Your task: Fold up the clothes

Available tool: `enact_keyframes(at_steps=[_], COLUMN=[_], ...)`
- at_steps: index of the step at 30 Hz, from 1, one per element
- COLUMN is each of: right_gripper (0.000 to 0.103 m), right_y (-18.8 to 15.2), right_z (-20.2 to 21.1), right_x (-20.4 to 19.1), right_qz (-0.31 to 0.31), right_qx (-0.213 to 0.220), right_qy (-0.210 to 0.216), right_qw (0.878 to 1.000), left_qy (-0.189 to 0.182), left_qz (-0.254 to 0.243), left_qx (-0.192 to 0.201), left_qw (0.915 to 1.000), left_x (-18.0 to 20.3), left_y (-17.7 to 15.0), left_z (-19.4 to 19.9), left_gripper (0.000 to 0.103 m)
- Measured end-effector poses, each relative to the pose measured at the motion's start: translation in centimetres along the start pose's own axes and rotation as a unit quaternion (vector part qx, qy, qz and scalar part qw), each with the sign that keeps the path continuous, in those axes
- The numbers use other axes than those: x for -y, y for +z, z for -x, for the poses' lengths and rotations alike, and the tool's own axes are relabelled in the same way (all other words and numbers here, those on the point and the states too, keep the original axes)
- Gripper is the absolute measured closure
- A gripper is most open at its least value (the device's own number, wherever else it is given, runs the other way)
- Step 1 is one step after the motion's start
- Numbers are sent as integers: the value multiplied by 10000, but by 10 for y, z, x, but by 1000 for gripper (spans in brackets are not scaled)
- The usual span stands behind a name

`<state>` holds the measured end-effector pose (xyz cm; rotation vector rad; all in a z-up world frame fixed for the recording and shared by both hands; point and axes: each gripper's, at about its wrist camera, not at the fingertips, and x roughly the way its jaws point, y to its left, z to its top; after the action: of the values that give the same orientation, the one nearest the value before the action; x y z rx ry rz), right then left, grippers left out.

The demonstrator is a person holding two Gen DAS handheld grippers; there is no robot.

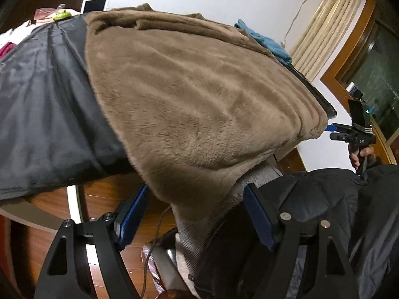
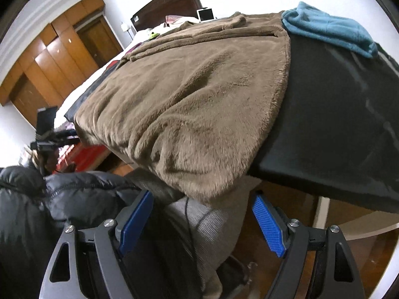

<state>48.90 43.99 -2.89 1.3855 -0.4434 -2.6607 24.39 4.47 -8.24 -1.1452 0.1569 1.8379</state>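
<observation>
**Reaching for the near hem, nothing gripped yet**

Left wrist view: Left gripper point(image 1: 197, 216) standing wide, blue ribbed pads apart, nothing pinched. Brown plush fleece garment point(image 1: 199, 94) spread over the dark grey cloth-covered table point(image 1: 37, 99), near edge of garment hanging off the table's near edge and drooping down btwn the two pads w/o touching either, as far as visible. Grey ribbed cuff or lining point(image 1: 256, 174) peeking out under the overhang, just above the right-hand pad. Teal fleece piece point(image 1: 264, 37) lying at the far right corner of the table, well apart from the tongs. Right gripper point(image 1: 334, 130) seen off the table's right edge, held in a hand point(image 1: 359, 155); jaw state not readable from here. Black puffer jacket sleeve point(image 1: 349, 199) low right.

Right wrist view: Right gripper point(image 2: 202, 224) also wide, pads empty. Same brown garment's overhanging corner just above and btwn the pads, near but apart. Left gripper point(image 2: 67, 134) blurred at far left, off the table's left edge.

Judgement: step in hand = approach to the garment's near hem, prob. first fold not yet begun, garment lying flat. Next move calls for both tongs closing on the hanging hem at two spaced points, biting thick pile plus lining together, then lifting evenly toward the far edge. Risk: plush slipping, or only one layer caught.
</observation>
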Motion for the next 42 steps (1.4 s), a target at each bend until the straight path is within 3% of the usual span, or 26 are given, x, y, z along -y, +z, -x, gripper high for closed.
enact_keyframes(at_steps=[8,10,14,15,18,20,23,33,42], right_gripper=[21,27,58,67,75,77,79,81,81], right_y=[6,10,14,15,13,11,11,39,74], right_z=[-16,-18,-25,-27,-23,-18,-4,32,62], right_x=[14,14,6,4,-3,-9,-24,-32,-30], right_qz=[-446,-489,-392,-351,-181,-2,333,487,396], right_qx=[95,113,36,8,13,42,236,1209,2105], right_qy=[285,440,485,471,494,516,653,1211,1233], right_qw=[9986,9978,9980,9983,9986,9987,9970,9840,9690], left_qy=[-220,-359,-421,-433,-527,-552,-487,-446,-391], left_qz=[177,268,430,471,588,532,329,-17,71], left_qx=[-16,26,38,40,-12,-39,-18,711,1689], left_qw=[9996,9990,9982,9979,9969,9970,9983,9965,9848], left_x=[-8,-10,-15,-16,-20,-16,-8,13,25], left_y=[7,8,7,6,4,1,-1,10,59], left_z=[-18,-20,-23,-24,-24,-20,-9,53,87], left_gripper=[22,22,23,34,69,81,85,87,88])
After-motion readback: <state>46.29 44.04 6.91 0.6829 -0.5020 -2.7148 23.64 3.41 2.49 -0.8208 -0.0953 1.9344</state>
